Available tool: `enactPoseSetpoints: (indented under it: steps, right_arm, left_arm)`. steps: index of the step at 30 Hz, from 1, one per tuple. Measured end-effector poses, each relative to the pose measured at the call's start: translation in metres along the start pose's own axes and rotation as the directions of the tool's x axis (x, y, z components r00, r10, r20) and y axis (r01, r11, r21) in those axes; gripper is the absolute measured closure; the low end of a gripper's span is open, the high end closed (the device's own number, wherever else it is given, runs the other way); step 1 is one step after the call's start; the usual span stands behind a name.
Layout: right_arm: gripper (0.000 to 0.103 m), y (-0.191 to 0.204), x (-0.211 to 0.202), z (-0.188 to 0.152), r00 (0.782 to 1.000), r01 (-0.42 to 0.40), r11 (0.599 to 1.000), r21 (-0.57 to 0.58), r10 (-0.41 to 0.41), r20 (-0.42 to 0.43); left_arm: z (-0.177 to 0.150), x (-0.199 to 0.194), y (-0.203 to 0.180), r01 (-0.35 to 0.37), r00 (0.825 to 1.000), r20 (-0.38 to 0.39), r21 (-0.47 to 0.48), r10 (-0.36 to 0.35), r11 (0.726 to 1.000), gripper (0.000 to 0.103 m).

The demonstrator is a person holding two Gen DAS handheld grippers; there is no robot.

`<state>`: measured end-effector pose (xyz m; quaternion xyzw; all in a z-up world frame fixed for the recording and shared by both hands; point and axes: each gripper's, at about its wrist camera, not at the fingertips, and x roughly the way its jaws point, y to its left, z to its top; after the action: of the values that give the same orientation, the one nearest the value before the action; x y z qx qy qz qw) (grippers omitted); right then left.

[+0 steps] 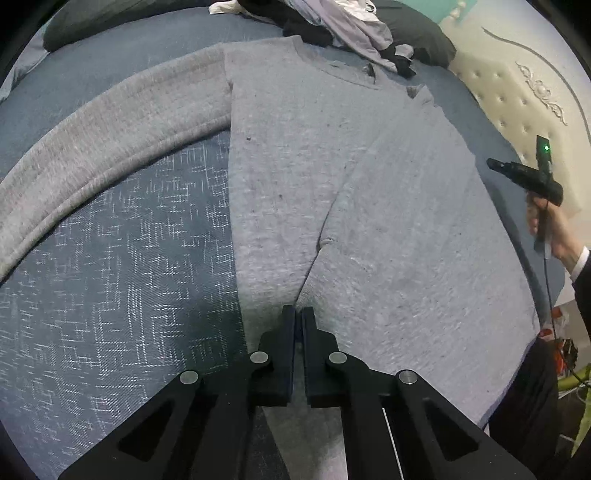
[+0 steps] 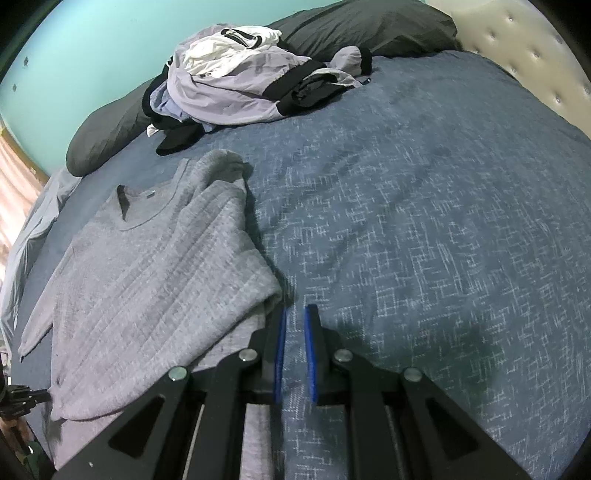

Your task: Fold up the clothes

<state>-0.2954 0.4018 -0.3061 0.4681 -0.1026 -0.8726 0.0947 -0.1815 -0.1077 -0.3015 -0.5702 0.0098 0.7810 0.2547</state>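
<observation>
A grey knit sweater [image 1: 295, 177] lies flat on the blue bed, neck at the far end. Its right side and sleeve are folded over the body; the left sleeve [image 1: 103, 140] stretches out to the left. My left gripper [image 1: 298, 314] is shut on the sweater's folded edge near the hem. In the right wrist view the sweater [image 2: 147, 266] lies left of my right gripper [image 2: 294, 314], which is slightly open and empty beside the sweater's folded edge, over the bedspread. The right gripper also shows in the left wrist view [image 1: 496, 164], off the sweater's right side.
A pile of loose clothes [image 2: 243, 88] lies at the head of the bed against dark pillows [image 2: 369, 26]. A cream tufted headboard [image 1: 517, 92] stands to the right. The blue patterned bedspread [image 2: 443, 221] spreads to the right of the sweater.
</observation>
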Motion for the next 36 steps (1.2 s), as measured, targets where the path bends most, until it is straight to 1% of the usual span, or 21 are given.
enactPoseSetpoints:
  steps: [5,7,9,10,13,16,19,23,27,29,33,35,36]
  right_arm:
    - [0.093,0.006,-0.003,0.017,0.998,-0.041,0.999,0.034,0.039,0.040]
    - [0.091,0.012,-0.003,0.027,0.997,-0.051,0.998,0.030,0.049,0.055]
    - [0.076,0.022,0.000,0.041,0.997,-0.057,0.998,0.014,0.056,0.058]
    - [0.074,0.026,0.002,0.047,0.996,-0.060,0.998,0.008,0.059,0.060]
    - [0.074,0.040,0.010,0.065,0.996,-0.061,0.998,-0.006,0.061,0.060]
    - [0.074,0.053,0.024,0.085,0.997,-0.065,0.998,-0.008,0.065,0.040]
    - [0.074,0.058,0.047,0.108,0.997,-0.077,0.997,0.000,0.077,-0.002]
    - [0.074,0.060,0.076,0.134,0.997,-0.057,0.998,0.032,0.059,-0.046]
    - [0.074,0.067,0.098,0.150,0.997,-0.052,0.998,0.044,0.054,-0.058]
    - [0.074,0.073,0.109,0.156,0.997,-0.033,0.999,0.025,0.035,-0.076]
    - [0.074,0.082,0.130,0.163,0.991,0.046,0.998,-0.035,-0.050,-0.121]
    - [0.074,0.084,0.137,0.164,0.989,0.061,0.997,-0.057,-0.068,-0.132]
    - [0.077,0.085,0.140,0.165,0.988,0.070,0.995,-0.070,-0.079,-0.131]
  left_arm:
    - [-0.001,0.002,0.000,0.006,1.000,-0.012,0.013,-0.006,1.000,0.099]
    - [-0.001,0.003,0.002,0.010,1.000,-0.018,0.014,-0.009,1.000,0.099]
    - [-0.002,0.003,0.004,0.017,1.000,-0.019,0.011,-0.017,1.000,0.099]
    - [-0.002,0.003,0.005,0.019,1.000,-0.018,0.011,-0.019,1.000,0.099]
    - [-0.003,0.002,0.007,0.030,0.999,-0.011,0.008,-0.030,1.000,0.099]
    - [-0.005,0.002,0.008,0.041,0.999,-0.011,0.010,-0.041,0.999,0.099]
    - [-0.008,-0.001,0.007,0.047,0.999,-0.012,0.023,-0.047,0.999,0.099]
    - [-0.007,0.001,0.008,0.054,0.998,-0.021,0.023,-0.054,0.998,0.099]
    - [-0.004,0.004,0.010,0.057,0.998,-0.030,0.026,-0.056,0.998,0.099]
    - [-0.004,0.007,0.011,0.059,0.998,-0.038,0.029,-0.058,0.998,0.099]
    - [-0.006,0.011,0.012,0.060,0.997,-0.049,0.034,-0.059,0.998,0.099]
    - [-0.007,0.013,0.012,0.061,0.997,-0.052,0.037,-0.059,0.997,0.099]
    - [-0.007,0.014,0.012,0.060,0.997,-0.054,0.040,-0.058,0.997,0.099]
